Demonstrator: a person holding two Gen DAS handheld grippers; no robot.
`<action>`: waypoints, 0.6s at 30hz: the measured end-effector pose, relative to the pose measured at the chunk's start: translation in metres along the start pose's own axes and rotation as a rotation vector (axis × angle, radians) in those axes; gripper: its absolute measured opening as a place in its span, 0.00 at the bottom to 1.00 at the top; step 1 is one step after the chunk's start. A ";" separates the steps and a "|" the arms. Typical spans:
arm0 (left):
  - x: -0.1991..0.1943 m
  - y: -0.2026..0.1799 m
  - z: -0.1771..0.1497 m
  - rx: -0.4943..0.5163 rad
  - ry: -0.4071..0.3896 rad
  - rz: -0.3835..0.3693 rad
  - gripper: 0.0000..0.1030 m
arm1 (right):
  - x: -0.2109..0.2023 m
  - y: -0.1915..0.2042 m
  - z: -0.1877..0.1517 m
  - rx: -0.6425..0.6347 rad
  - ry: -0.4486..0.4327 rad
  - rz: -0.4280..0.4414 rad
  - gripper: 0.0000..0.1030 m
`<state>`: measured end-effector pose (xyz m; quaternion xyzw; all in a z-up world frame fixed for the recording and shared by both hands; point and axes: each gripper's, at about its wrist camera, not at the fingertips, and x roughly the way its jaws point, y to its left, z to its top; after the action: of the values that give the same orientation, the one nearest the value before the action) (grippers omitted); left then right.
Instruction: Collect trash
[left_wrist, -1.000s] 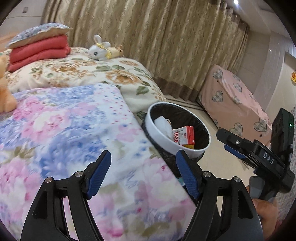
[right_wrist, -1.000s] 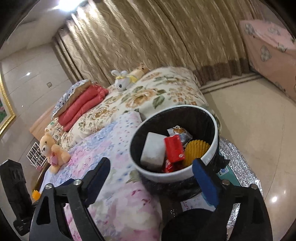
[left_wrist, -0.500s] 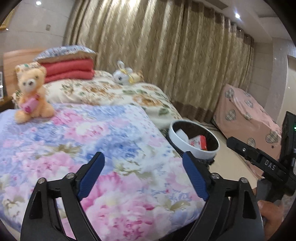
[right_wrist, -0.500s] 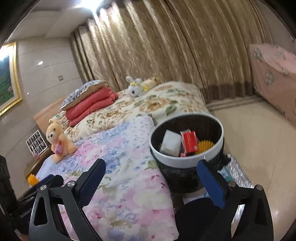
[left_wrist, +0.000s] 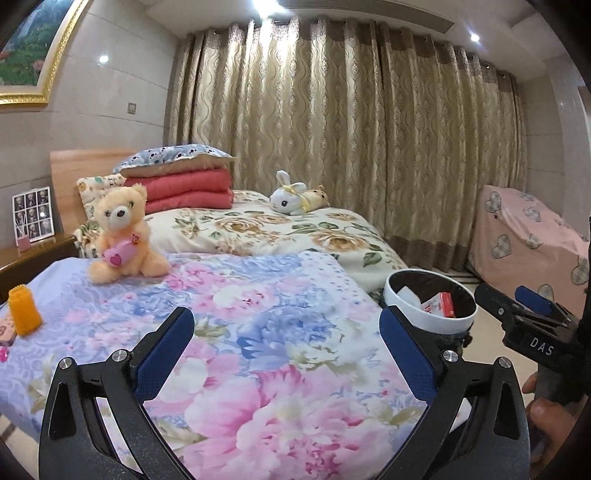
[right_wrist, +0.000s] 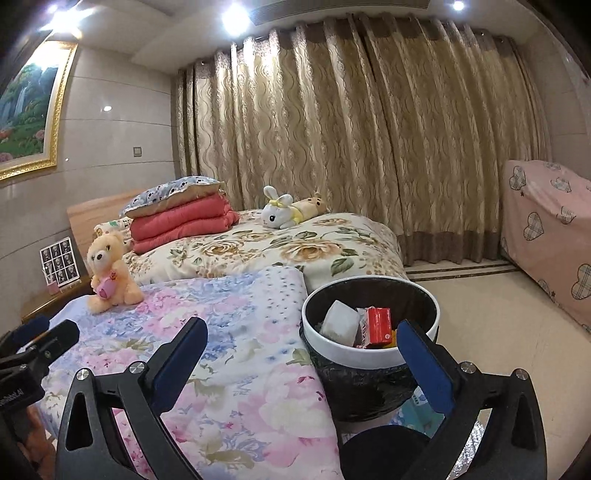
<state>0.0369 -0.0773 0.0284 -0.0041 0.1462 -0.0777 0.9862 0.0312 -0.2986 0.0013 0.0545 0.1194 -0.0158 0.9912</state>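
Your left gripper (left_wrist: 286, 343): jaws opening, empty; right gripper (right_wrist: 303, 354): spread, empty; orange bottle (left_wrist: 24, 310), left edge: risks rolling off the bed (left_wrist: 280, 332) if nudged.

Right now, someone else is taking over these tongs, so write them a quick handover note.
Left tongs: jaws opening, nothing between them, over the floral quilt.
Right tongs: open and empty, near the trash bin.
The bin stands on the floor beside the bed and holds a red carton, a white piece and something yellow.
Left: an orange bottle and small items at the quilt's left edge; they look like the remaining trash, though I can't be sure.
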 end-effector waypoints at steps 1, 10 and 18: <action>0.000 -0.001 0.000 0.004 -0.001 0.003 1.00 | 0.001 0.000 -0.002 0.002 0.003 0.006 1.00; 0.001 -0.006 -0.007 0.026 0.008 0.017 1.00 | 0.001 0.008 -0.010 -0.013 0.020 0.024 1.00; 0.001 -0.005 -0.009 0.021 0.019 0.024 1.00 | 0.000 0.010 -0.012 -0.020 0.025 0.027 1.00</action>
<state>0.0345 -0.0819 0.0197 0.0088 0.1549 -0.0673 0.9856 0.0287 -0.2875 -0.0096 0.0462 0.1310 -0.0005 0.9903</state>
